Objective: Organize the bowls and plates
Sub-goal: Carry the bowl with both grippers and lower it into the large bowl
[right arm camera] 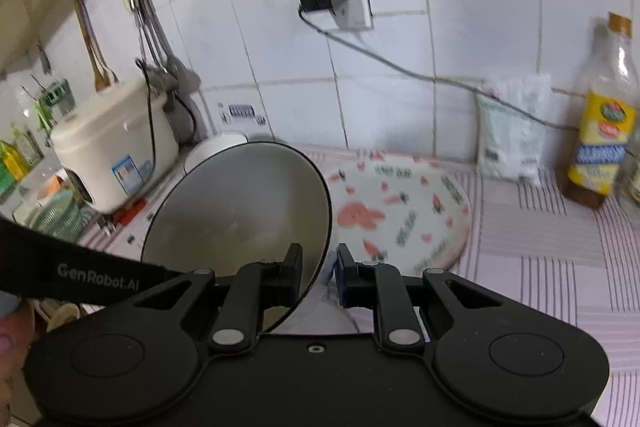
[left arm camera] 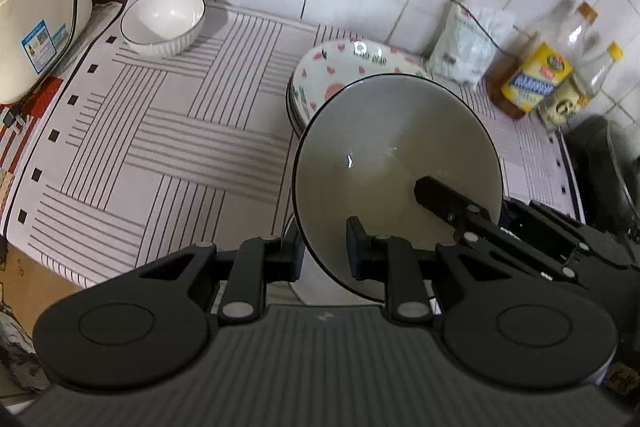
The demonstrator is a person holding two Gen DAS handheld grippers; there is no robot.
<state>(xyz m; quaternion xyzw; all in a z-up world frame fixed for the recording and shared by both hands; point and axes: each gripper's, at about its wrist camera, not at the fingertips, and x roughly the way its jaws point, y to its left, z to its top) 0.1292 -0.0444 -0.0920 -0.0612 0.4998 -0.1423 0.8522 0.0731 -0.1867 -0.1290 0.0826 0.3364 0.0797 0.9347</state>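
A large grey-white bowl (left arm camera: 380,147) with a black rim hangs tilted above the striped mat (left arm camera: 180,131), carried by both grippers. My left gripper (left arm camera: 324,251) is shut on its near rim. My right gripper (right arm camera: 319,271) is shut on the rim of the same bowl (right arm camera: 240,211); one of its fingers (left arm camera: 440,201) shows inside the bowl on the right. Behind it lies a stack of strawberry-patterned plates (left arm camera: 344,67) (right arm camera: 400,211). A small white ribbed bowl (left arm camera: 164,19) stands at the mat's far left corner, partly hidden behind the held bowl (right arm camera: 216,147) in the right wrist view.
A cream rice cooker (left arm camera: 36,7) (right arm camera: 116,147) stands at the left by the tiled wall. An oil bottle (left arm camera: 532,75) (right arm camera: 604,131), a white bag (left arm camera: 468,43) and a dark pan (left arm camera: 600,167) crowd the right. A cable (right arm camera: 380,59) runs along the wall.
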